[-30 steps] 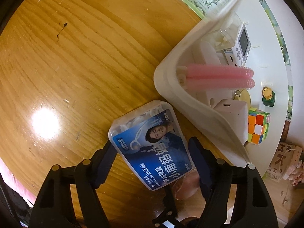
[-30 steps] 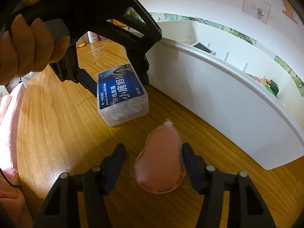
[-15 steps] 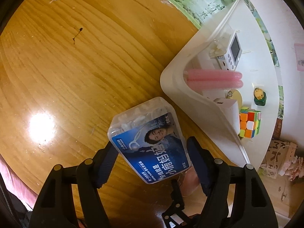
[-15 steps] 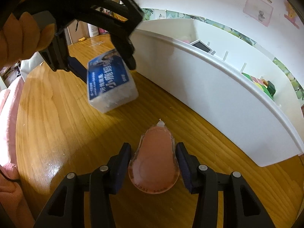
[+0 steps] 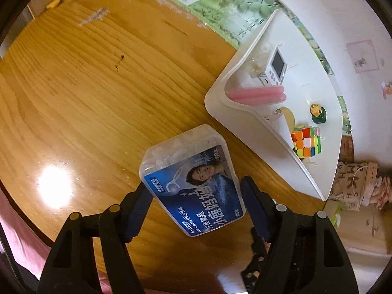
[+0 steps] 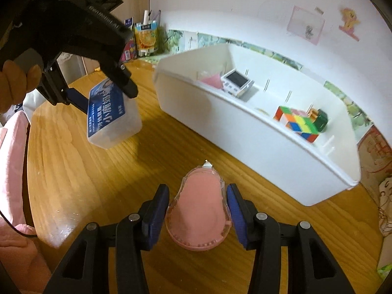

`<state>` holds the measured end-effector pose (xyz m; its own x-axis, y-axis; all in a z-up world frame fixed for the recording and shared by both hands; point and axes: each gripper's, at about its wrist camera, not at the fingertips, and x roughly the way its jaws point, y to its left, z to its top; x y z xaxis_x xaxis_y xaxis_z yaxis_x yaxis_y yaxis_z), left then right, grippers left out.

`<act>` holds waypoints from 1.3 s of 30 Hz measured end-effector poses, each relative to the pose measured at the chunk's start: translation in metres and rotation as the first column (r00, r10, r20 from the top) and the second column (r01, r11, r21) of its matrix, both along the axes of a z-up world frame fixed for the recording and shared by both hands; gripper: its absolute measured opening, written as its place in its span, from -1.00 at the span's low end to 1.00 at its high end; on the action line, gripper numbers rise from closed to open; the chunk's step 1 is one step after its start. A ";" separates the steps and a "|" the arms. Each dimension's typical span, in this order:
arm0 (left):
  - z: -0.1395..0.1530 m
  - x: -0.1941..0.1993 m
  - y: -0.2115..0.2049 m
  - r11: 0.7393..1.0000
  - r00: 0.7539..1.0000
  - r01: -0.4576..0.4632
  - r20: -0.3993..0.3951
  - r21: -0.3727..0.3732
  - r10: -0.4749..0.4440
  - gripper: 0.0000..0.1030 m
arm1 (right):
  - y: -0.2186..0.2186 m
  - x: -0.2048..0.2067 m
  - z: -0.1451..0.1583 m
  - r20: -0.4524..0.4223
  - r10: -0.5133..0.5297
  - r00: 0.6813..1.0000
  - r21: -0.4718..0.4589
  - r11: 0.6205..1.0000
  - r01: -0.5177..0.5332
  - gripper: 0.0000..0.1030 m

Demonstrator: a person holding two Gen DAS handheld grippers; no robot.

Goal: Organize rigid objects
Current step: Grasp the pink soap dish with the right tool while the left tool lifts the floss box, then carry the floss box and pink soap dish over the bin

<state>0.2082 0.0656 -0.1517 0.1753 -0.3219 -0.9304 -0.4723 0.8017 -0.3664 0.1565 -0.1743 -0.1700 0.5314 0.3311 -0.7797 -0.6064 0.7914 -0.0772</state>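
My left gripper (image 5: pixel 194 196) is clamped on the dental floss pick box (image 5: pixel 193 183), held in the air above the wooden surface (image 5: pixel 85 85), beside the white divided organizer tray (image 6: pixel 245 132). My right gripper (image 6: pixel 198 208) is closed around the pink correction tape dispenser (image 6: pixel 198 210). In the tray sit a Rubik's cube (image 6: pixel 297 123) and a small white device with a screen (image 6: pixel 237 83).

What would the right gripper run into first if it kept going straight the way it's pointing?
Probably the white organizer tray: its front wall stands across the table beyond the pink tape dispenser held by the right gripper. Depth is uncertain.
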 end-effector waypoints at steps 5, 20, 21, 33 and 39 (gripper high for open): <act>0.016 -0.004 0.000 0.999 0.999 0.025 0.045 0.032 -0.026 0.45 | -0.004 -0.005 0.015 0.020 -0.024 1.000 0.017 1.000 0.024 -0.05; 0.078 0.017 -0.017 0.963 0.953 0.134 0.236 0.233 -0.190 0.45 | -0.008 0.000 0.064 0.117 -0.065 0.991 0.048 0.997 0.060 -0.08; 0.080 0.019 -0.018 0.961 0.949 0.135 0.246 0.243 -0.195 0.45 | -0.008 0.002 0.066 0.121 -0.071 0.990 0.052 0.996 0.066 -0.09; 0.101 0.045 -0.034 0.936 0.895 0.143 0.361 0.320 -0.260 0.45 | -0.023 0.039 0.093 0.190 -0.157 0.969 0.111 0.984 0.138 -0.09; 0.101 0.053 -0.051 0.917 0.850 0.170 0.418 0.360 -0.321 0.45 | -0.034 0.061 0.092 0.203 -0.236 0.950 0.146 0.967 0.209 -0.09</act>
<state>0.2616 0.0144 -0.0502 0.5588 -0.1333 -0.8185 -0.0822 0.9732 -0.2146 0.2171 -0.2086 -0.0781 0.7544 0.2698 -0.5984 -0.3928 0.9159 -0.0822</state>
